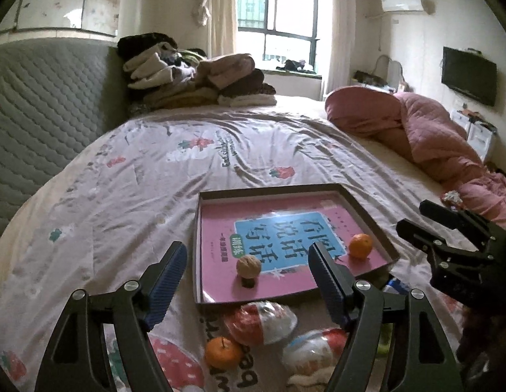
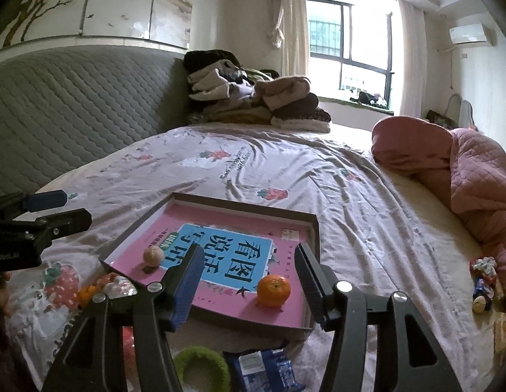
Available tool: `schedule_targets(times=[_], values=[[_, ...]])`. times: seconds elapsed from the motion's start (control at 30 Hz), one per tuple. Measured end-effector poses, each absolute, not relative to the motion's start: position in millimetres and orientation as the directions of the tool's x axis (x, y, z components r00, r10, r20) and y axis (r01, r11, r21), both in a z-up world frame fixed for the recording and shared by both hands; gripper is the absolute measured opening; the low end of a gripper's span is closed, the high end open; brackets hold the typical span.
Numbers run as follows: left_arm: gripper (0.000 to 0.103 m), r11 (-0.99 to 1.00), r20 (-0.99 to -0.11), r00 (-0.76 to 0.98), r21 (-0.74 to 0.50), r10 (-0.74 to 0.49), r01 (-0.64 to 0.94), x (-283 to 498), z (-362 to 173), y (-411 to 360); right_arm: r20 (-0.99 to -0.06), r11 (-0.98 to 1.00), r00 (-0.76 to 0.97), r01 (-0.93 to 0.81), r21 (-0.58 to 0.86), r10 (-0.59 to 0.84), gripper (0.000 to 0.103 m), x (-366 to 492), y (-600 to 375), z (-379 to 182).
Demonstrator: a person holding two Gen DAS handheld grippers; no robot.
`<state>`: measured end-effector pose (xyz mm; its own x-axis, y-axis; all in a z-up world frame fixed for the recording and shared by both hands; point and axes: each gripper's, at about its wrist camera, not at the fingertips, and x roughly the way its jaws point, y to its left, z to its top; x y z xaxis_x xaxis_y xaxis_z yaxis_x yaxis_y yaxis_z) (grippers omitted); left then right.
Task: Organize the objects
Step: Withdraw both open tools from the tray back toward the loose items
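While both tools hang above the near edge of the bed with nothing between their fingers, the next pick is still undecided. The left gripper stands spread wide and empty, its blue pads framing the walnut. The right gripper is likewise released, with a tangerine showing in the gap between its fingers but lying below them, untouched.

Both of those sit in the shallow tray, on the pink book cover that lines it, so 2 items look placed already.

Loose things remain on the bedsheet just outside the tray's near wall: a second tangerine, 2 shiny snack packets, a green ring and a blue packet.

To do the next pick well, I would have each gripper take what lies nearest it. Come down with fingers straddling the item, close gently on the round fruit so it cannot roll, and pinch the crinkly packets at an edge. Set each one on bare pink cover, apart from the walnut.
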<state>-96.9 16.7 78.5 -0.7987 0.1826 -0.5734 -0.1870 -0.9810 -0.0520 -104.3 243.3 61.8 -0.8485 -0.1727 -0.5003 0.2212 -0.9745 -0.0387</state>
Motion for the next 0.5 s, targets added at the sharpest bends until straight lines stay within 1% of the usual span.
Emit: schedule_targets(times=[0.2,0.33,0.5], values=[[0.077,-0.98,-0.584,-0.789,-0.066,0.191,-0.188,-74.1,71.8,13.9,-0.475,-0.97,-0.859,0.237,-0.042,-0.189,0.057,-84.3,240.0,67.2],[0.077,-0.98,-0.6,-0.777,-0.065,0.188,-0.186,-61.3,61.1,15.9,-0.48,-0.971,-0.854,0.238,-0.018,-0.201,0.057,-69.5,240.0,62.0],[0.078,-0.982,-0.629,-0.761,-0.025,0.159,-0.185,-46.0,44.5,20.2,-0.504,-0.968,-0.837,0.252,-0.009,-0.214,0.057,-54.8,237.3,50.6]])
